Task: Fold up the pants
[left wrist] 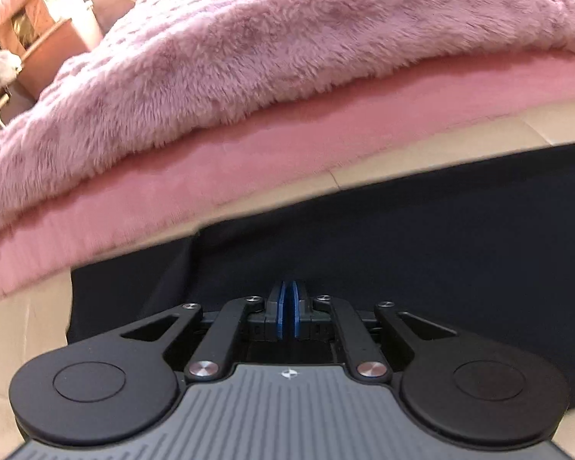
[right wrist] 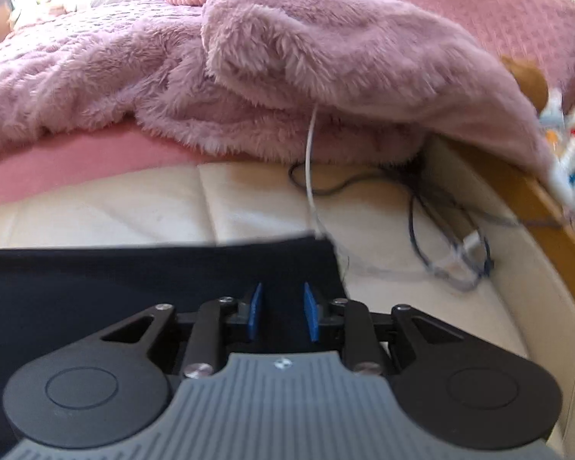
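The pants (left wrist: 402, 230) lie spread flat on the cream mattress (right wrist: 249, 207) of a bed, a dark navy sheet of cloth just below a fluffy pink blanket (left wrist: 249, 57) and a smoother pink cover (left wrist: 249, 153). They look thin, soft and light, so they should drape and sag the moment a corner is lifted, and a single layer could slip out of a shallow pinch; the straight far edge and the corner seen in the right wrist view (right wrist: 322, 243) look like the best places to take hold, one grip near each end so the fabric stays taut. The left gripper (left wrist: 287, 314) hangs over the dark cloth with its blue pads all but touching, clenched, and no fabric shows between them. The right gripper (right wrist: 281, 316) has its jaws partly parted above the pants near that corner, with dark cloth visible behind the gap but not pinched. Motion blur softens both views. The near part of the pants is hidden under the gripper bodies, so waistband, legs and any fold already made cannot be told apart. A tangle of cables (right wrist: 421, 222) lies on the mattress just beside the corner and could snag.
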`<move>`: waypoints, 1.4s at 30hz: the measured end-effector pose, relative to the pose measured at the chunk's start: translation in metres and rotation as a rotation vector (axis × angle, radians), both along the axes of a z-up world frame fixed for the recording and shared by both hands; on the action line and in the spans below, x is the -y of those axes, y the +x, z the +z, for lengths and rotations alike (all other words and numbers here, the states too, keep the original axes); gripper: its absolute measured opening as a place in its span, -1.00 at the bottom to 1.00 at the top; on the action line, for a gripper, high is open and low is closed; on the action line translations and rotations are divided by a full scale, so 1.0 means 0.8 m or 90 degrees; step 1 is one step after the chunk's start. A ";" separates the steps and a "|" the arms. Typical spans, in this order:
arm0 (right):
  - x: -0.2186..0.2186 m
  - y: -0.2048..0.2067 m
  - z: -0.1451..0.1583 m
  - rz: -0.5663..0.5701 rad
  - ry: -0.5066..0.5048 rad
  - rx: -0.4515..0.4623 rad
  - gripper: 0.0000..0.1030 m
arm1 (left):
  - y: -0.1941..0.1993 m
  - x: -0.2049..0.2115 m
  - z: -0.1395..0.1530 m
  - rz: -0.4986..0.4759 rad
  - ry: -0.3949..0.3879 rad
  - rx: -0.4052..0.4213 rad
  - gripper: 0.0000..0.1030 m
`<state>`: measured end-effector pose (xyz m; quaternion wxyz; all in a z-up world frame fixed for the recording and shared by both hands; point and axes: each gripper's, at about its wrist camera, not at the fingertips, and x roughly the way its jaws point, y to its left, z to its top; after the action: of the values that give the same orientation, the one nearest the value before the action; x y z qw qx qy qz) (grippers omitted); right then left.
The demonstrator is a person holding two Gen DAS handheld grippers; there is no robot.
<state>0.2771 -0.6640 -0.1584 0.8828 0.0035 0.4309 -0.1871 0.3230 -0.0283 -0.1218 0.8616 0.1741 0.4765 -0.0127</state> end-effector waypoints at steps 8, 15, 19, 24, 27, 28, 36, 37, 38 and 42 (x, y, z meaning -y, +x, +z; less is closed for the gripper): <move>0.005 0.053 -0.016 0.018 0.003 -0.007 -0.51 | 0.036 -0.015 -0.013 0.042 0.087 0.019 -0.88; -0.009 0.064 -0.018 0.064 -0.032 -0.054 -0.51 | 0.003 -0.029 -0.011 0.073 0.090 0.025 -0.96; -0.018 0.050 -0.012 0.080 -0.032 -0.065 -0.52 | -0.030 -0.045 0.002 0.094 0.055 0.008 -0.96; -0.032 0.041 -0.004 0.095 -0.050 -0.088 -0.54 | -0.066 -0.057 0.018 0.062 0.022 0.042 -0.86; -0.057 0.048 0.014 0.101 -0.092 -0.093 -0.65 | -0.099 -0.074 0.052 0.047 -0.043 0.110 -0.48; -0.071 0.044 0.025 0.115 -0.107 -0.071 -0.65 | -0.111 -0.079 0.062 0.042 -0.054 0.127 -0.32; -0.207 -0.026 0.059 0.209 -0.003 0.021 -0.57 | -0.190 -0.128 0.083 0.032 -0.098 0.141 0.18; -0.224 -0.038 0.057 0.212 0.015 0.027 -0.57 | -0.198 -0.133 0.079 0.032 -0.098 0.132 0.18; -0.240 -0.050 0.054 0.215 0.032 0.031 -0.56 | -0.206 -0.136 0.074 0.036 -0.096 0.123 0.18; -0.288 -0.083 0.046 0.213 0.056 0.049 -0.57 | -0.220 -0.150 0.051 0.068 -0.080 0.106 0.18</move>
<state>0.2106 -0.4339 -0.1218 0.9166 -0.0224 0.3989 -0.0179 0.1466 0.0913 -0.0813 0.9068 0.0943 0.4105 0.0181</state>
